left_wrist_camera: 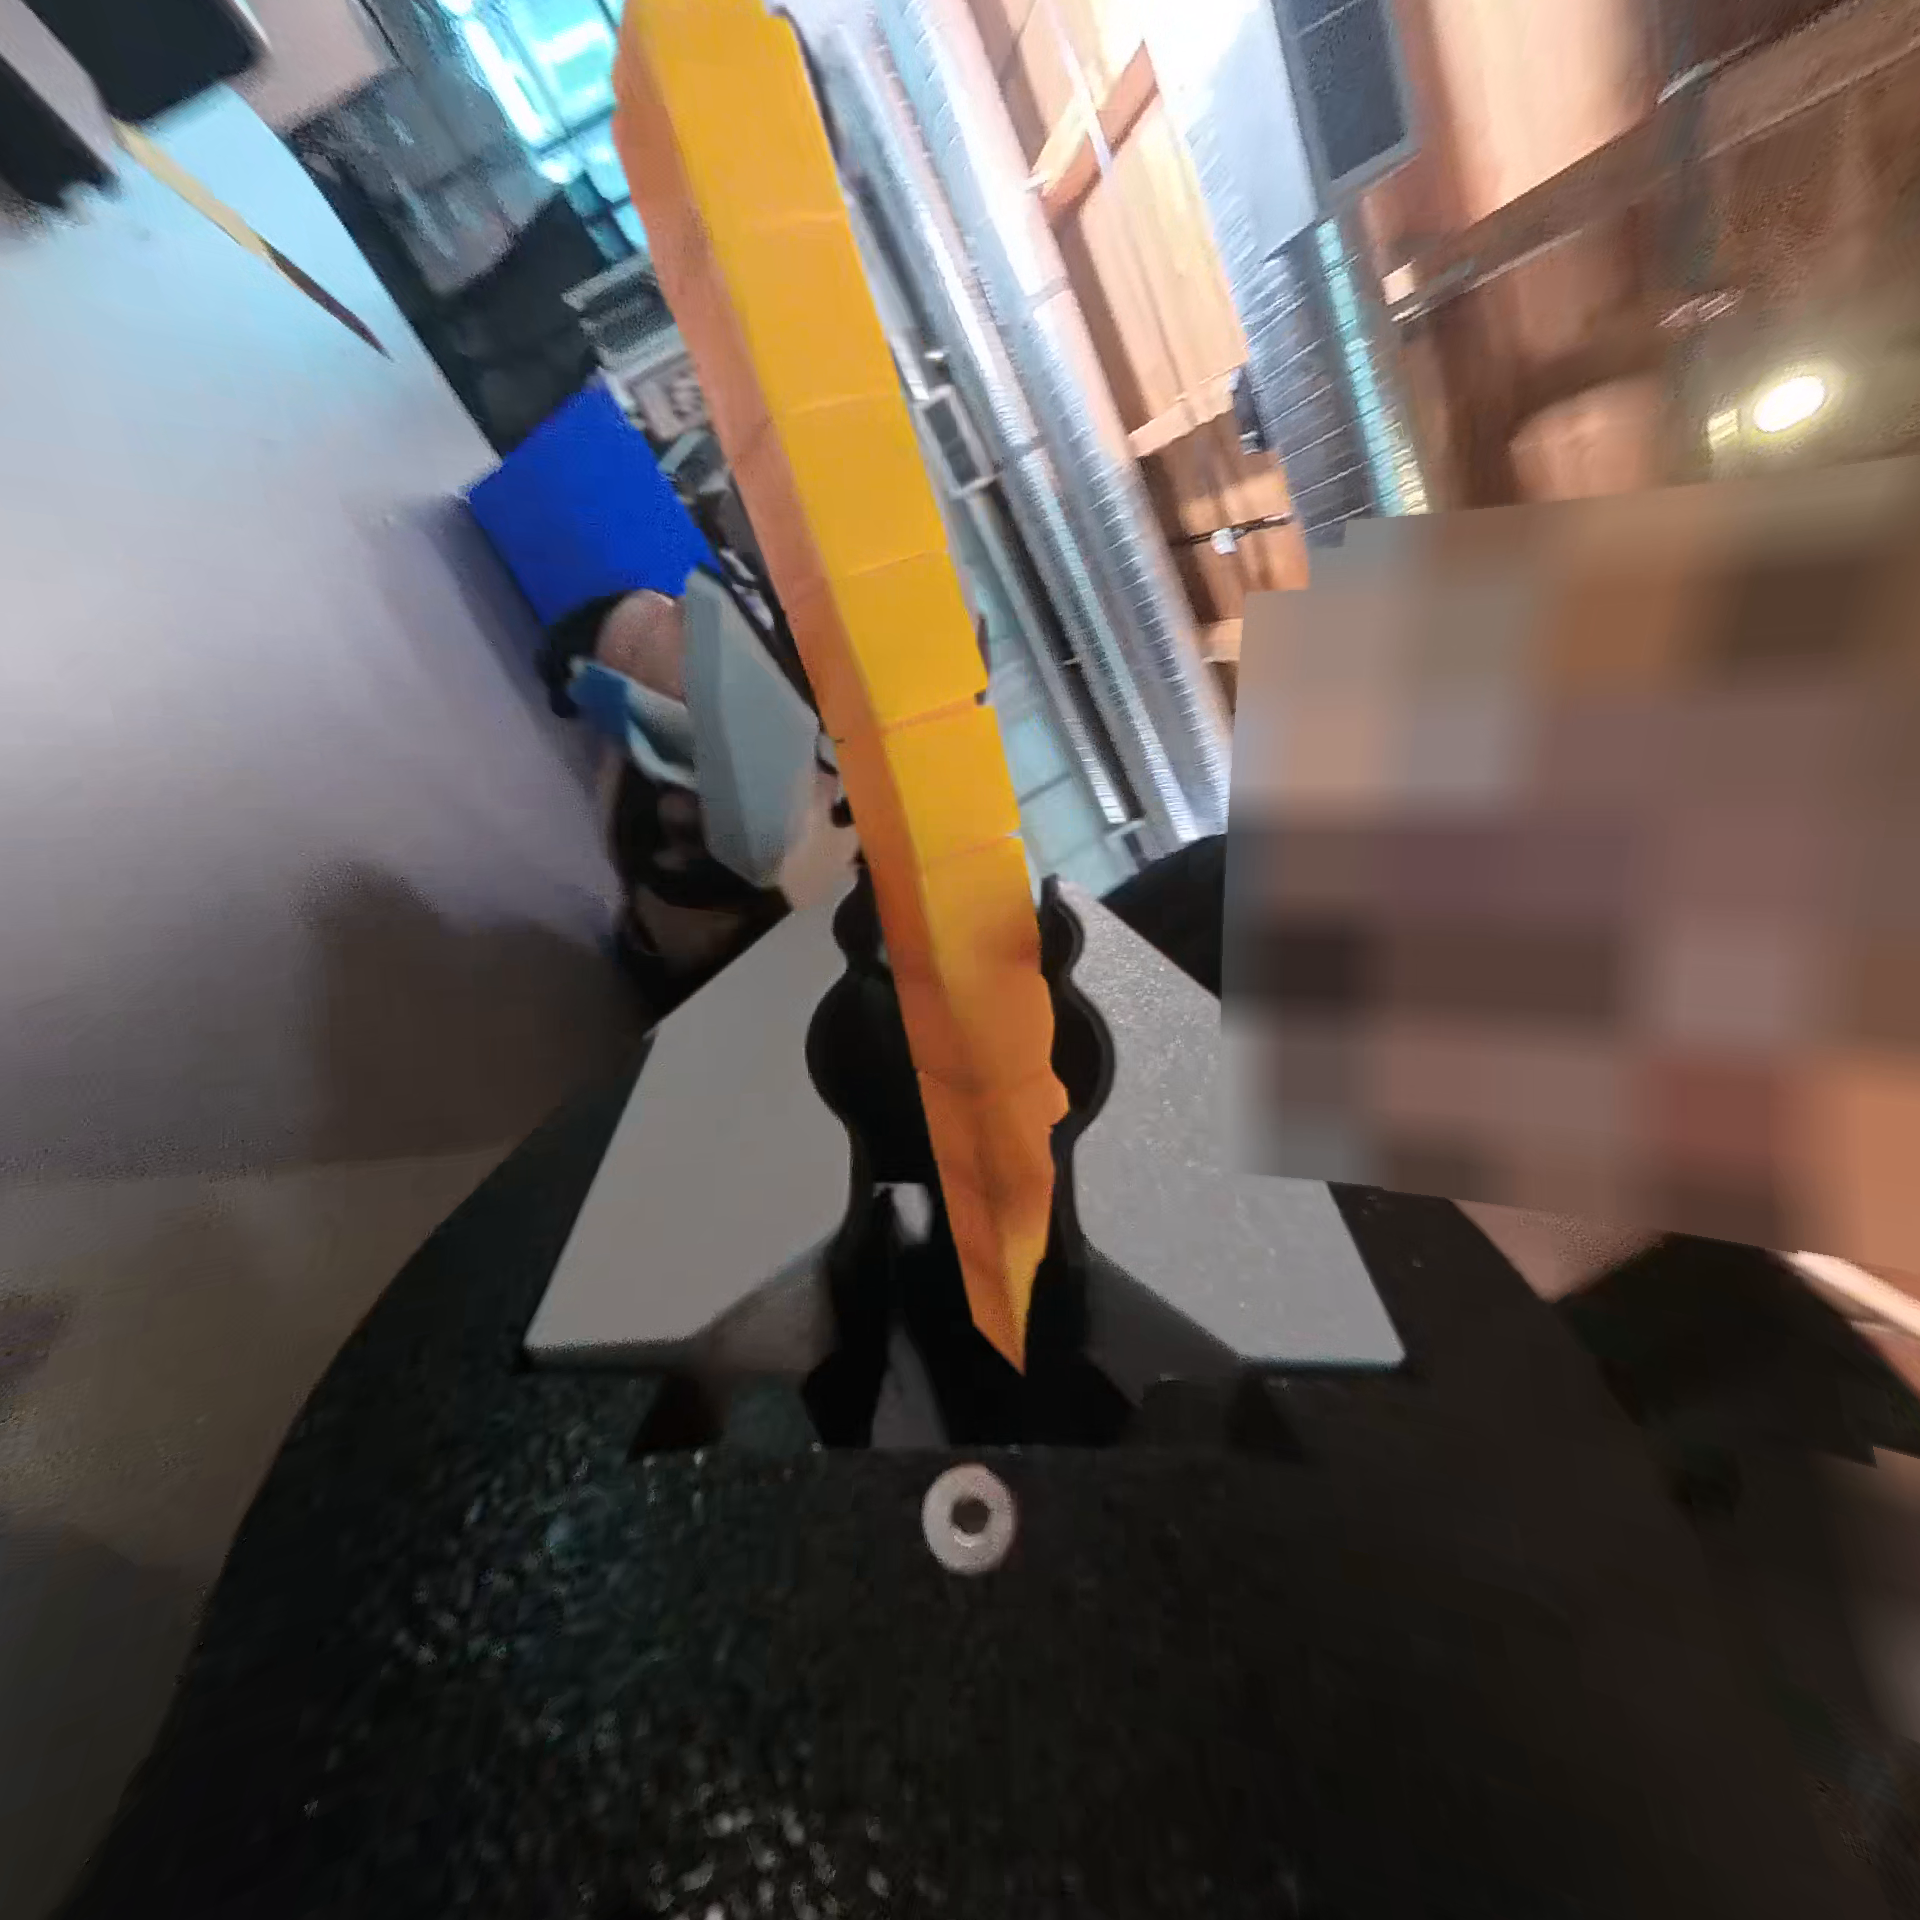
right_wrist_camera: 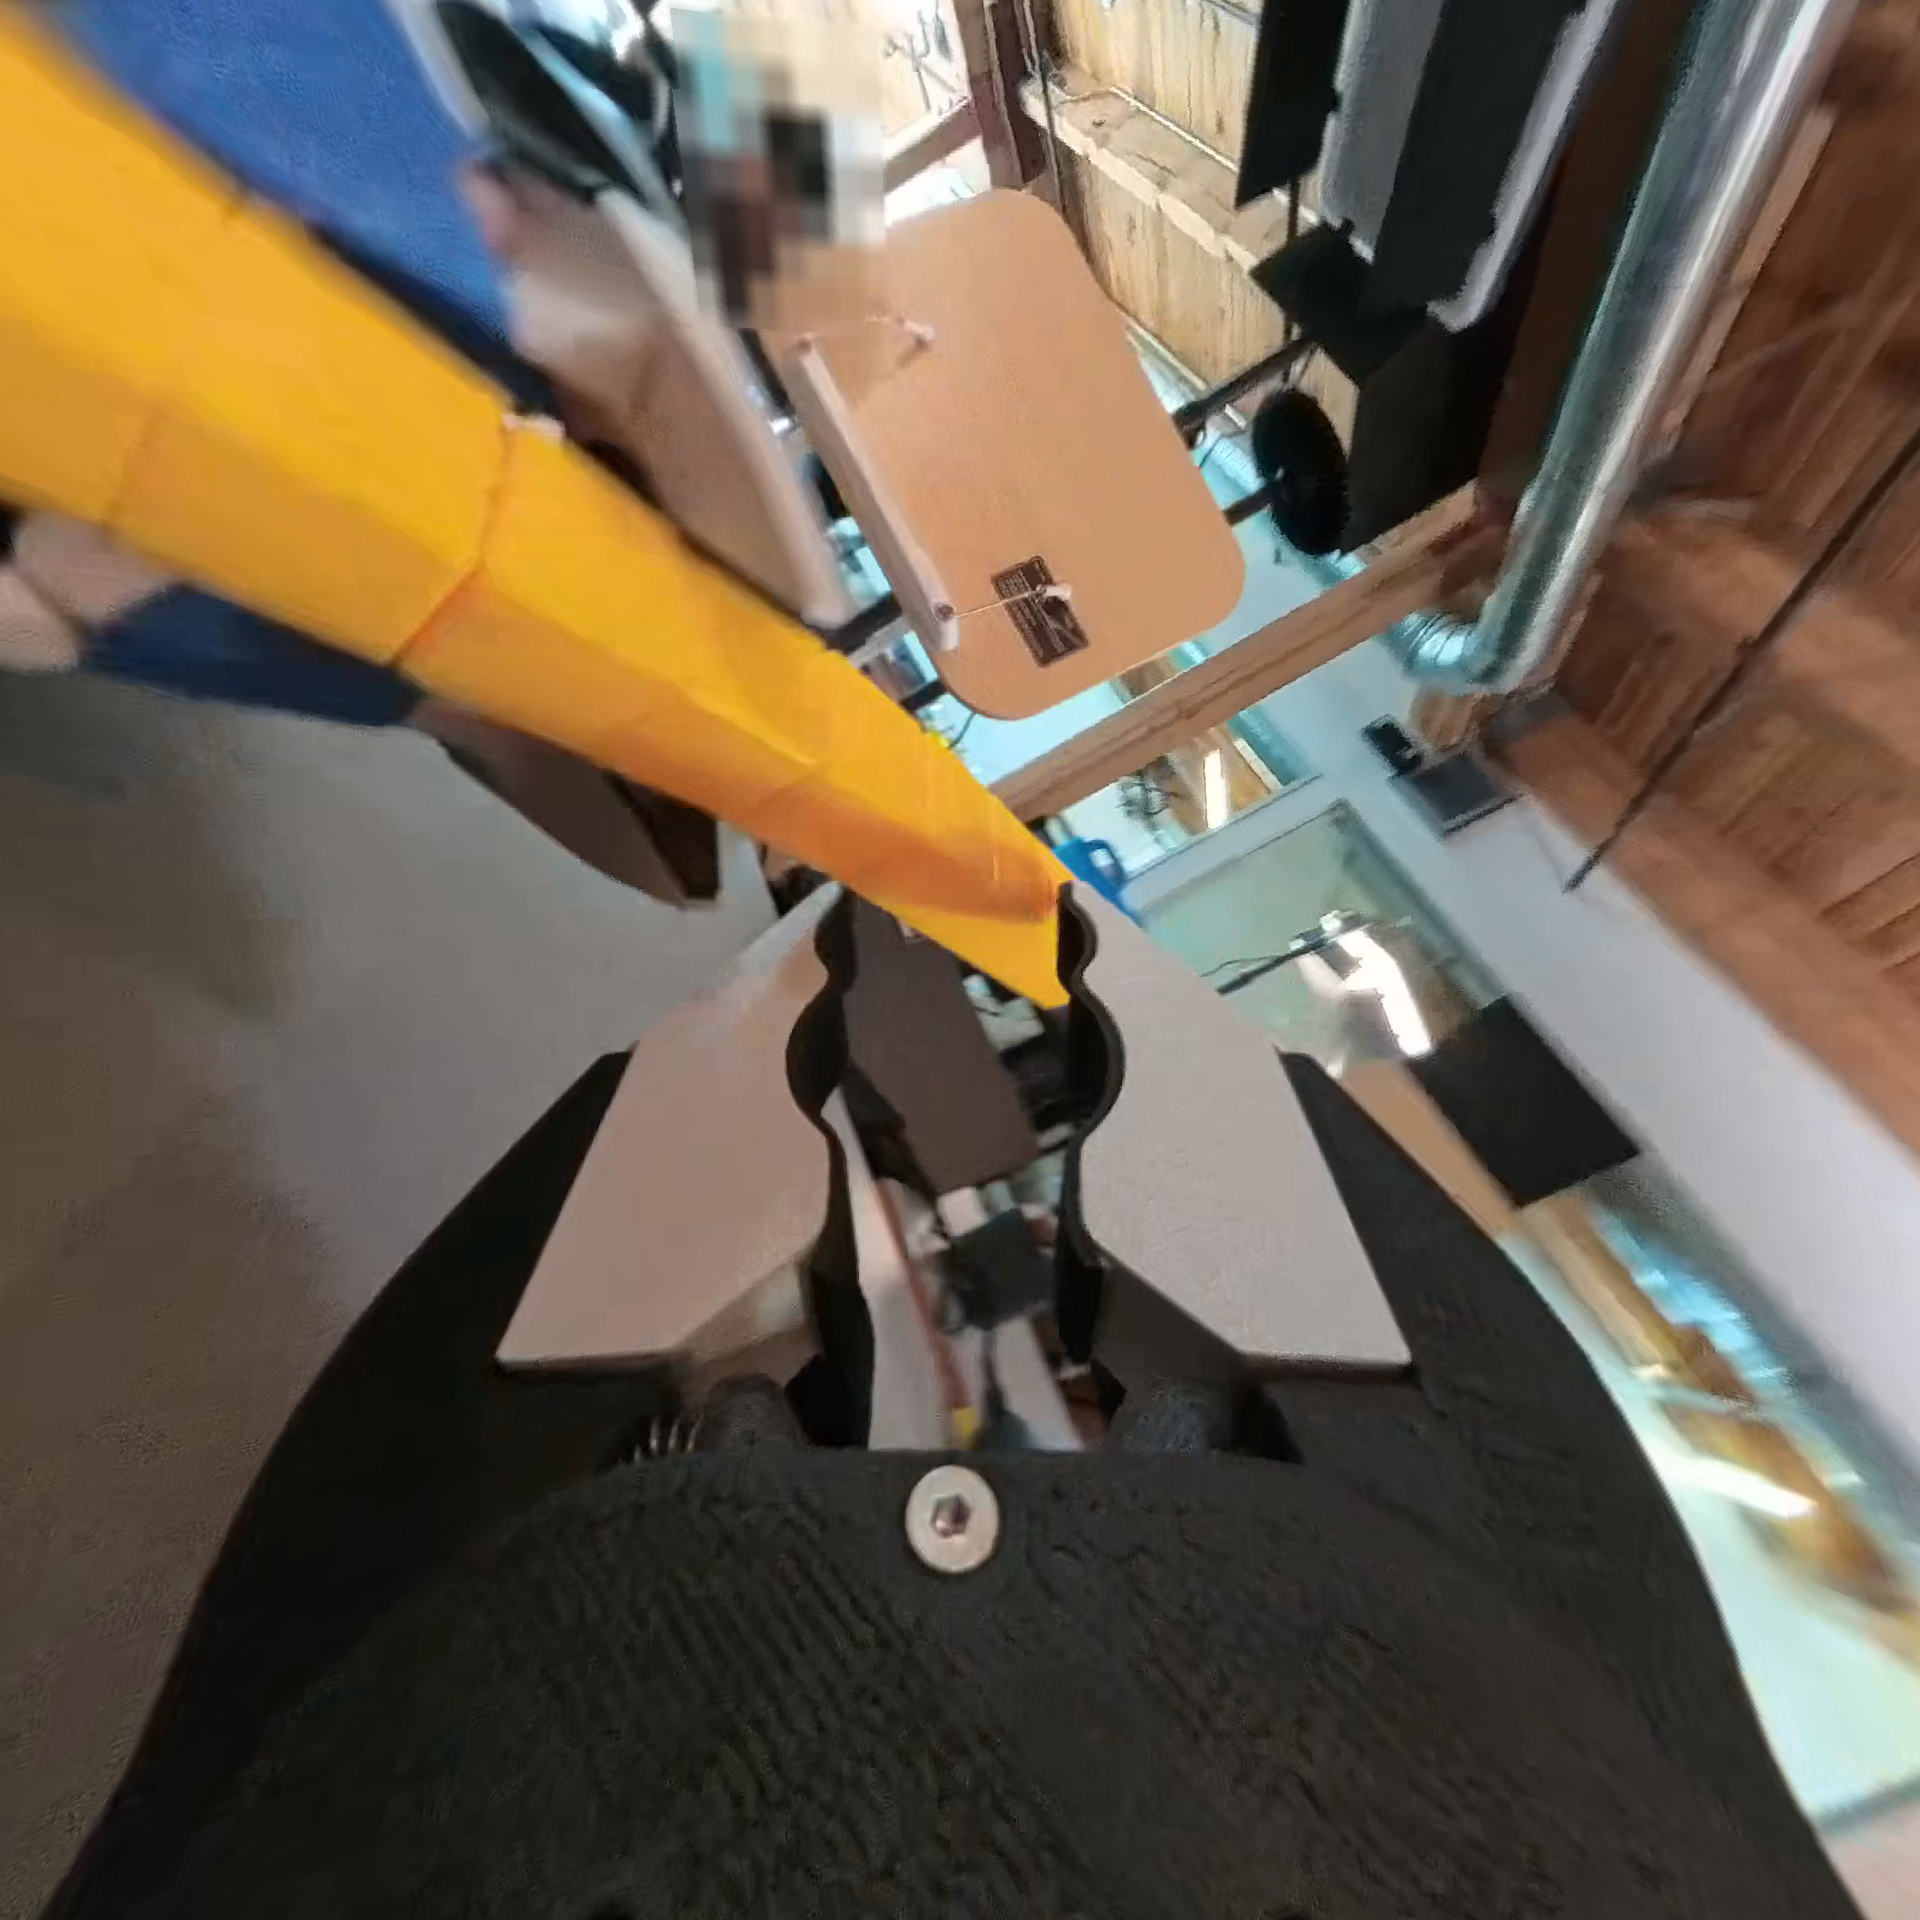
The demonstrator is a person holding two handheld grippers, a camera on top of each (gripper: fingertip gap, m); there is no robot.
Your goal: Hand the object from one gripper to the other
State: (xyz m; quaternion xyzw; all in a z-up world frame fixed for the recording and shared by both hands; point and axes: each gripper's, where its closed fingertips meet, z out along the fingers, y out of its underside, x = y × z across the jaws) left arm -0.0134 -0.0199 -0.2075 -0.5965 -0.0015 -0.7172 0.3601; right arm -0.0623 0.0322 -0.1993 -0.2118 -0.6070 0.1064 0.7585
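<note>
Left gripper (left_wrist_camera: pixel 966 1039): fingers closed on the pointed lower end of the yellow segmented object (left_wrist_camera: pixel 831 499), which runs up and away beyond the fingertips. Right gripper (right_wrist_camera: pixel 951 940): fingers parted, the object's far tip (right_wrist_camera: pixel 977 883) between the fingertips, touching the right-hand one, not yet clamped. Status, judged: receiving grip and left release outstanding.

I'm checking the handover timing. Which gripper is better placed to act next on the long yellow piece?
Right. The right gripper is open with the yellow piece's tip just at its fingertips, so it could probably close next. The left gripper already clamps the other end.
</note>
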